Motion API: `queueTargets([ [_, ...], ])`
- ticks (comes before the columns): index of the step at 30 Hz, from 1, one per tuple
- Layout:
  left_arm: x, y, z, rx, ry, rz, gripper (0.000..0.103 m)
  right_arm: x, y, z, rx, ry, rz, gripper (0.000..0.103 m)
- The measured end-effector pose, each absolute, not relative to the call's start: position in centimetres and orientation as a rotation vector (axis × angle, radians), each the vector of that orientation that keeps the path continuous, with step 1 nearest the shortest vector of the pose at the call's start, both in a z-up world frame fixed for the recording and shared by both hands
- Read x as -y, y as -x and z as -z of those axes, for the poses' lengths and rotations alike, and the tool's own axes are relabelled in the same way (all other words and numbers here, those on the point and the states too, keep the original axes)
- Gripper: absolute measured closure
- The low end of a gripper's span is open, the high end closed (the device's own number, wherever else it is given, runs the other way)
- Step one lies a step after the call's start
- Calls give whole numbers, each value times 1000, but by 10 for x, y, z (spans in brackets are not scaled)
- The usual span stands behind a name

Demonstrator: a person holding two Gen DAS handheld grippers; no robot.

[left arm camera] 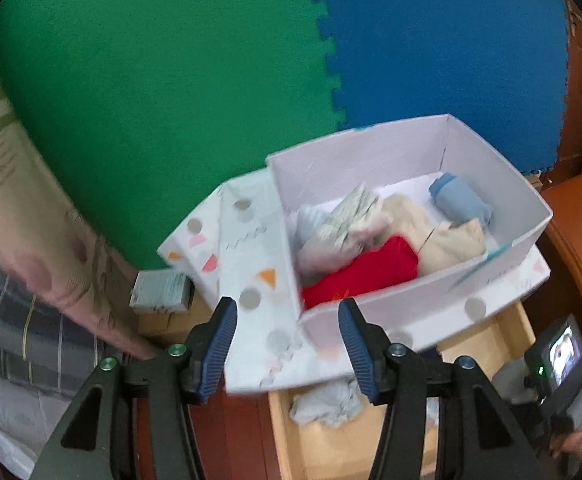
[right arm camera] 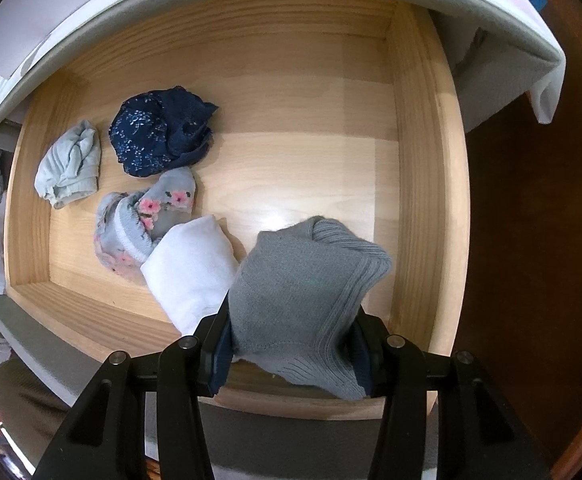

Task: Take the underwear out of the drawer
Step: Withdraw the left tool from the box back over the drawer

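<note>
While the right gripper (right arm camera: 291,344) points straight down over the open wooden drawer (right arm camera: 423,184), its jaws are clamped on a grey knitted item (right arm camera: 307,280), which hangs between the blue pads above the drawer floor near the front wall. Four further items lie on the drawer floor: a white folded piece (right arm camera: 191,268) just beside the grey one, a grey floral piece (right arm camera: 147,220) touching it, a navy patterned piece (right arm camera: 163,132), and a pale blue piece (right arm camera: 71,164) near the left wall.

The left gripper (left arm camera: 287,348) is empty, jaws at a moderate gap with nothing between them. It points down toward a white box (left arm camera: 371,152) that sits over the back of the drawer on a patterned cloth (left arm camera: 251,272). The box already contains rolled garments, among them a red one (left arm camera: 363,276), cream ones and a blue one (left arm camera: 459,200).

Procedure for the step in hand, as judged from this view:
- Maintain closing pressure; the knit is bunched and may slip if the jaws relax.
- Lift vertically until the hanging fabric clears the drawer front, then translate toward the box.
- Keep the trailing cuff away from the white folded piece to avoid dragging it.
- Keep the left gripper clear of the transfer path.

The drawer is not yet emptied.
</note>
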State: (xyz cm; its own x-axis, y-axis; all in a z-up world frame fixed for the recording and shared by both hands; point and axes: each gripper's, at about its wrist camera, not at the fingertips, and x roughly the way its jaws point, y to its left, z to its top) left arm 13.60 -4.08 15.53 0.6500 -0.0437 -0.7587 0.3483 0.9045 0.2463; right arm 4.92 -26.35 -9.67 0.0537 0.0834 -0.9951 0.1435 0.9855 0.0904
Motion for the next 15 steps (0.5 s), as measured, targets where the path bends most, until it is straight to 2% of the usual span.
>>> queueTargets([
  [3,22,-122,-143,-859,-353,207,49,260,-51,94,-1503,-163,48,57],
  [15,-19,-74,-38,-999,-202,97,49,252,-50,81,-1448,-156,35,57],
])
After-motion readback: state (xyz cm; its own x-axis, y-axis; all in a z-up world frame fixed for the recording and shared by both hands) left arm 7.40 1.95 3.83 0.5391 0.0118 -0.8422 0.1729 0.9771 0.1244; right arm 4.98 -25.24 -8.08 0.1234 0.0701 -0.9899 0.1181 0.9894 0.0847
